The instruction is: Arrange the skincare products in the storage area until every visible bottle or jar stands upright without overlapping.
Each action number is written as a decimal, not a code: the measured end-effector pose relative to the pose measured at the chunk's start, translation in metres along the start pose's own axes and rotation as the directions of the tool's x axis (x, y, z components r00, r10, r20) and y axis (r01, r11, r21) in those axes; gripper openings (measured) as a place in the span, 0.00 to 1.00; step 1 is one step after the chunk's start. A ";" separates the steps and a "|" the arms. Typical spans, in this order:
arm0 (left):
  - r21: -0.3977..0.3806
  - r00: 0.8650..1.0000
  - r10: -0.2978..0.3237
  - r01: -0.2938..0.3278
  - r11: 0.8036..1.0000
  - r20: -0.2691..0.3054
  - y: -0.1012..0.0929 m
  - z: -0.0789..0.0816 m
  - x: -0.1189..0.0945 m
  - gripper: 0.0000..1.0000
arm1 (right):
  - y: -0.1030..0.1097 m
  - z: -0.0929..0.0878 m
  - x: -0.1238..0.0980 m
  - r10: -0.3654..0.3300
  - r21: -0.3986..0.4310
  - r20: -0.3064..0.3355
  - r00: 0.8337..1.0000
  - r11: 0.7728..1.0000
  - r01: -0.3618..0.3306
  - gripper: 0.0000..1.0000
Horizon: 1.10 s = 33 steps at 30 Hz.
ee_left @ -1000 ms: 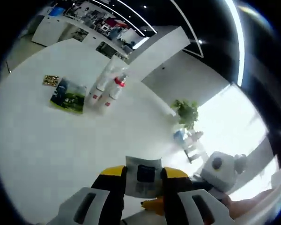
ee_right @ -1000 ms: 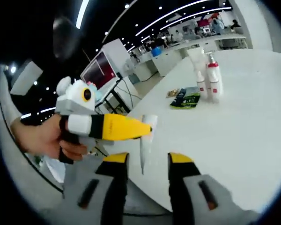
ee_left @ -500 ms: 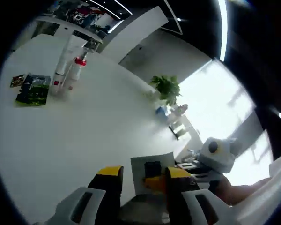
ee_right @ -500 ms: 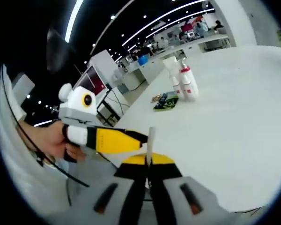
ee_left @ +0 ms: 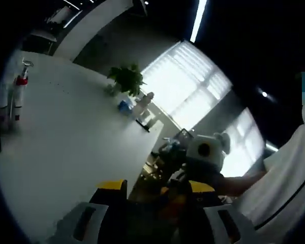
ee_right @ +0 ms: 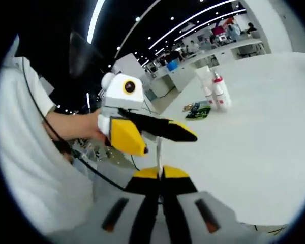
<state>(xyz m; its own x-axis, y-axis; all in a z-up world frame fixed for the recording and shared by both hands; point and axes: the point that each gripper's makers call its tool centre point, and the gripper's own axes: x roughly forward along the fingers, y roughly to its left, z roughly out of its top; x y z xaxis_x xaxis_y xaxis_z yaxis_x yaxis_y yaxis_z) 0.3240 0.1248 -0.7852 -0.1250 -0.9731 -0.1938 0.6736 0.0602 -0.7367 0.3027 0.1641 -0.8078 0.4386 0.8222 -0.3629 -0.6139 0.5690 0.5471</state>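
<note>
Sachet work first: the flat white sachet (ee_right: 158, 152) shows edge-on in the right gripper view, a thin pale strip rising from my right gripper (ee_right: 161, 175), whose jaws are pressed together on its lower edge. It hangs in the air off the near edge of the round white table (ee_right: 254, 132), well apart from the storage group.

My left gripper (ee_left: 156, 186) has its yellow-tipped jaws spread with nothing between them, and it sits just beside the sachet's upper part, held in my hand (ee_right: 86, 124).

I judge this to be a hand-over just finished, so the carry is now the right gripper's alone. To do it well I should draw the left gripper clear sideways without brushing the strip, keep the pinch firm because so thin a piece could twist or slip, and carry it level.

Far across the table stand the two white bottles with red collars (ee_right: 217, 91), upright and side by side, with a flat green packet (ee_right: 197, 110) lying just beside them. I'd set the sachet down near these on bare table, overlapping neither.
</note>
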 end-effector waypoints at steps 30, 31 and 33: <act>-0.261 0.936 0.036 0.061 0.964 0.351 -0.007 0.056 -0.030 0.00 | 0.005 0.067 -0.017 0.147 0.252 0.353 0.924 0.936 -0.245 0.11; -0.273 0.928 0.044 0.064 0.960 0.371 -0.007 0.057 -0.033 0.00 | 0.005 0.069 -0.016 0.154 0.253 0.355 0.922 0.933 -0.254 0.10; -0.308 0.906 0.084 0.053 0.950 0.415 -0.002 0.058 -0.040 0.00 | 0.004 0.073 -0.014 0.165 0.258 0.361 0.918 0.928 -0.268 0.10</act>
<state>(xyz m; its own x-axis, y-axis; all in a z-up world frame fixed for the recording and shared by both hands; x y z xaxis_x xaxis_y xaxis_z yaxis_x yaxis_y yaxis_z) 0.3704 0.1504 -0.7385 0.2454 -0.9689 0.0317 0.4088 0.0738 -0.9096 0.3417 0.1543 -0.7458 0.5386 0.8420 0.0295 -0.5178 0.3032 0.8000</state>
